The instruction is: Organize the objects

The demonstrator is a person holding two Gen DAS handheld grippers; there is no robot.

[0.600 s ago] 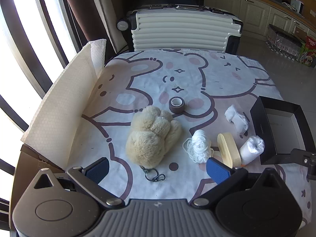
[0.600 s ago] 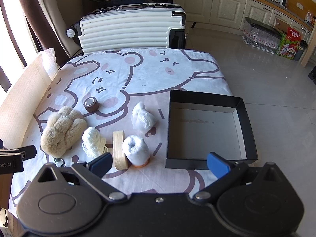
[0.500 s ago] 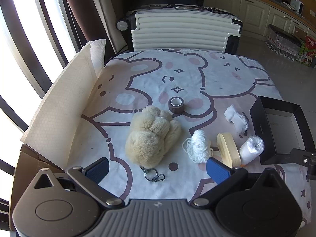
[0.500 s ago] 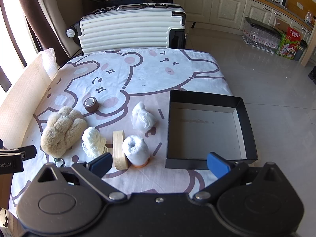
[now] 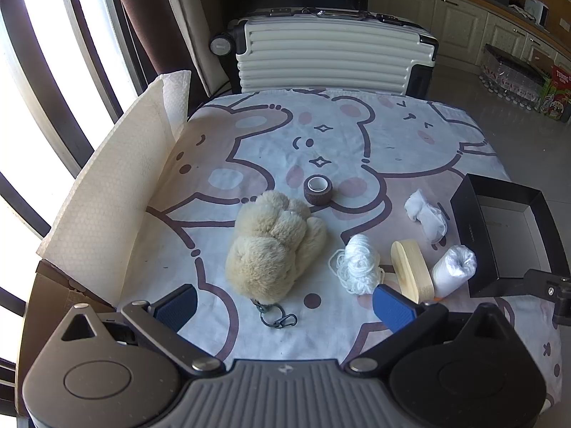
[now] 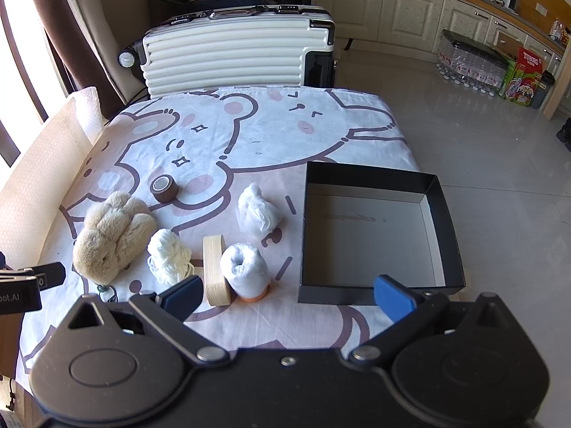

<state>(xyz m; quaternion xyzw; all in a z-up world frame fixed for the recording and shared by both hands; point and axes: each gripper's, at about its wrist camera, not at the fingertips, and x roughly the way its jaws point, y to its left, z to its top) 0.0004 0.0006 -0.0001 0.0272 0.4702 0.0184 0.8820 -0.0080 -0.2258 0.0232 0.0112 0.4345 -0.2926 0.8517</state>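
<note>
On the bear-print cloth lie a beige plush toy (image 5: 274,246) with a keyring (image 5: 276,317), a brown tape roll (image 5: 317,189), a white string bundle (image 5: 357,267), a tan tape ring (image 5: 412,274), a white wrapped roll (image 5: 453,271) and a white bag (image 5: 426,215). An empty black box (image 6: 374,228) sits at the right. My left gripper (image 5: 285,306) is open, just short of the plush. My right gripper (image 6: 287,294) is open, near the box's front edge and the wrapped roll (image 6: 246,267).
A white ribbed suitcase (image 6: 235,57) stands behind the table. A white foam sheet (image 5: 107,192) lines the table's left edge by the window. Tiled floor and cabinets lie to the right, past the table's edge.
</note>
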